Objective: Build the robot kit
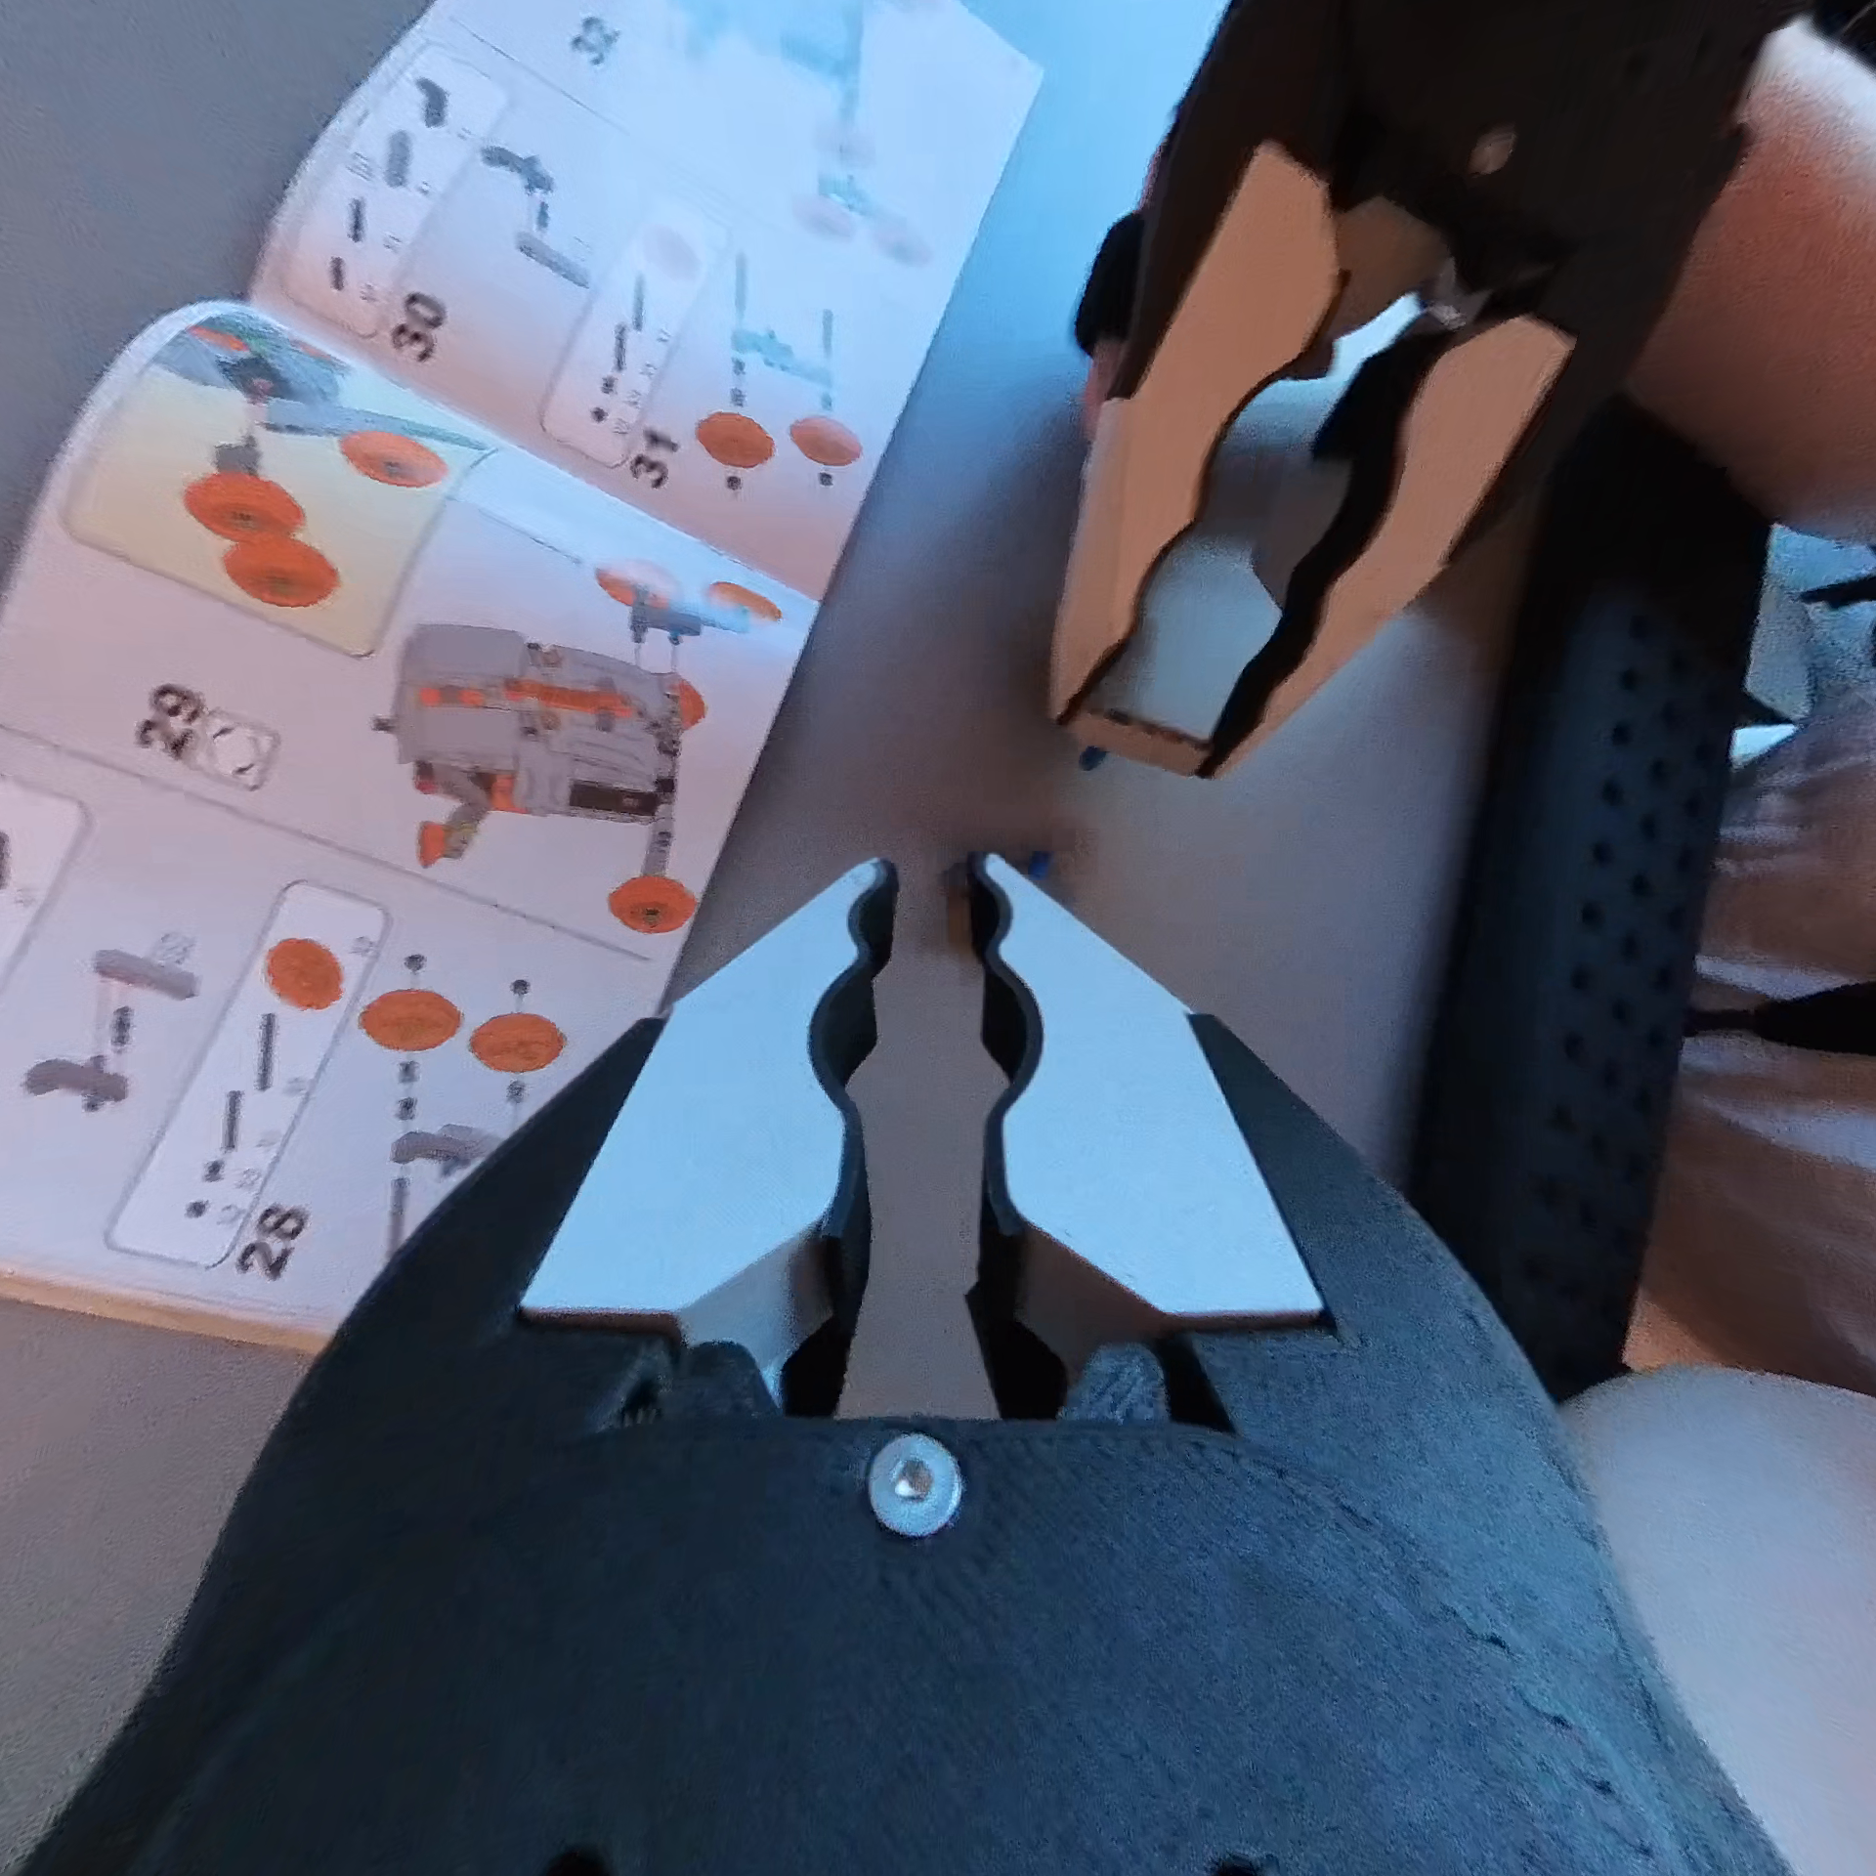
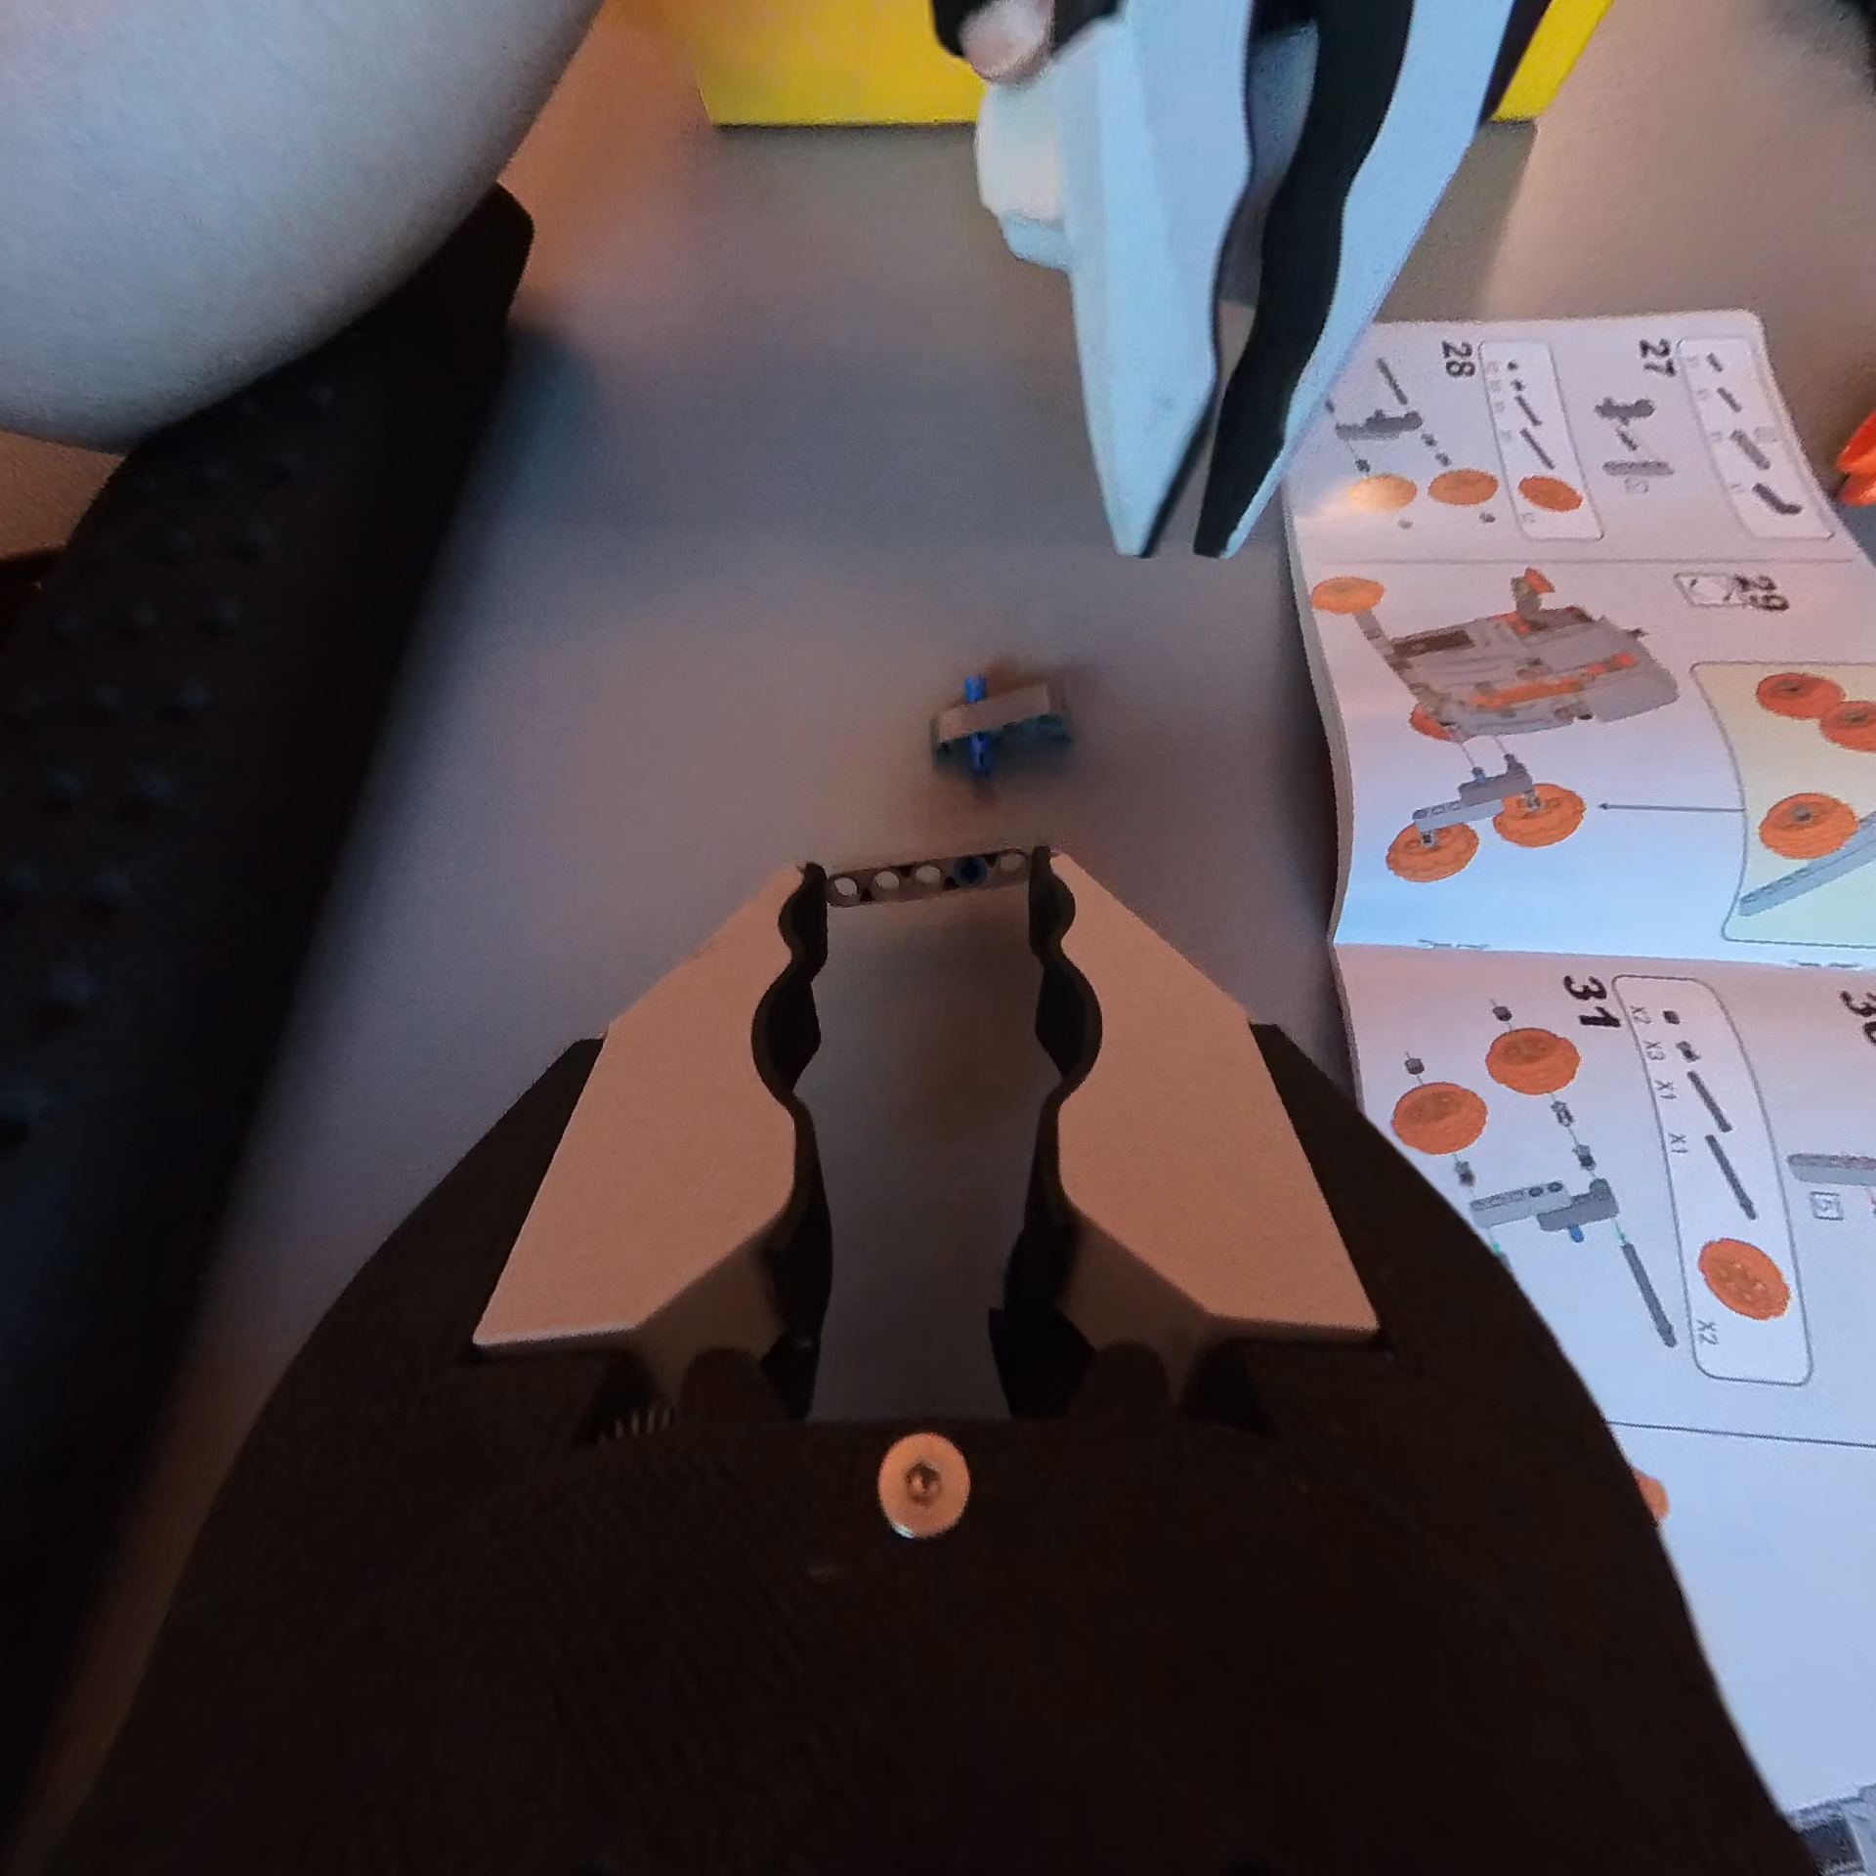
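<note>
My right gripper (image 2: pixel 926 865) is shut on a grey beam with a row of holes (image 2: pixel 893 883), gripped end to end between its fingertips; a blue pin (image 2: pixel 973 871) sits in one hole. It also shows in the left wrist view (image 1: pixel 1147 733), at the upper right. A small grey piece with a blue pin through it (image 2: pixel 1000 721) lies blurred on the grey table (image 2: pixel 711 609), just beyond the beam. My left gripper (image 1: pixel 931 871) hovers over the table with its jaws slightly apart and nothing between them. The small piece (image 1: pixel 959 881) peeks out behind its right fingertip. The left gripper also shows in the right wrist view (image 2: pixel 1178 548).
An open instruction booklet (image 1: pixel 355 609) lies on the table; it also shows in the right wrist view (image 2: pixel 1573 812). A yellow box (image 2: pixel 843 61) stands at the far edge. A black perforated surface (image 2: pixel 203 711) borders the table. An orange part (image 2: pixel 1858 457) shows at the right edge. One gripper's finger ends stand about 7 centimetres off the other's.
</note>
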The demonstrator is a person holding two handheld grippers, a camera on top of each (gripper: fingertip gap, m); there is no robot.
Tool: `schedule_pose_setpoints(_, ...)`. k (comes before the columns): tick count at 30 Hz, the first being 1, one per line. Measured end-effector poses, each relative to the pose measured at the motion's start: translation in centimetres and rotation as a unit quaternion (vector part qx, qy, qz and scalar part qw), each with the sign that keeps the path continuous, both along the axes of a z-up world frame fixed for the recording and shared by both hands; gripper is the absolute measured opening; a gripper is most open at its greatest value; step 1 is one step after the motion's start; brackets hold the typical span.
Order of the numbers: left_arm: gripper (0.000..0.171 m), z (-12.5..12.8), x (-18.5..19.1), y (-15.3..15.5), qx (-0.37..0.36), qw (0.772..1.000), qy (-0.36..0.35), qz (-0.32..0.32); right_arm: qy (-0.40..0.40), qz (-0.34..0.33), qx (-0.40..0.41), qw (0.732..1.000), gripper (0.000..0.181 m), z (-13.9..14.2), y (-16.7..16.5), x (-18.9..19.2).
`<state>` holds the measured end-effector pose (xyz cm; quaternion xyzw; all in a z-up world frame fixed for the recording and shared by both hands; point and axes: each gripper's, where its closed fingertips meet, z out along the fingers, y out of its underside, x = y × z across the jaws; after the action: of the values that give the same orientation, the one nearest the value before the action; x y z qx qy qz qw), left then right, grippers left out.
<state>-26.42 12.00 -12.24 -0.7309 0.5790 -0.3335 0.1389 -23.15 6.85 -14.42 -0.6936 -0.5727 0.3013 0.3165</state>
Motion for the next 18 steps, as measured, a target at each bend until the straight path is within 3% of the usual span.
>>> schedule_pose_setpoints(2,0.022,0.2,0.7,-0.8,-0.002,1.0,-0.012,-0.017,-0.009,0.0,-0.008,1.0,0.039,-0.6,0.0,0.2)
schedule_pose_setpoints(5,0.02,0.0,1.2,-1.2,0.015,0.999,-0.016,-0.049,-0.027,0.0,-0.015,1.0,0.04,-1.6,0.1,0.6)
schedule_pose_setpoints(7,0.008,0.3,0.8,0.0,0.029,0.999,-0.029,-0.032,-0.028,0.003,-0.012,1.0,0.04,-1.7,0.0,0.6)
schedule_pose_setpoints(9,0.001,2.0,0.5,2.7,0.054,0.995,-0.076,0.029,-0.031,0.003,-0.011,0.999,0.04,-1.8,0.0,0.6)
schedule_pose_setpoints(11,0.003,5.0,0.0,7.1,0.117,0.974,-0.143,0.132,-0.03,0.007,-0.007,1.0,0.04,-1.8,-0.1,0.4)
schedule_pose_setpoints(14,0.006,9.9,-1.5,11.4,0.192,0.917,-0.242,0.251,-0.026,0.011,-0.012,1.0,0.043,-1.7,-0.3,0.2)
schedule_pose_setpoints(16,0.007,11.6,-2.5,12.6,0.238,0.888,-0.269,0.287,-0.019,0.01,-0.026,0.999,0.048,-1.5,-0.5,0.1)
schedule_pose_setpoints(18,0.006,12.4,-2.9,12.9,0.261,0.875,-0.281,0.296,-0.004,0.01,-0.028,1.0,0.049,-0.8,-0.5,-0.1)
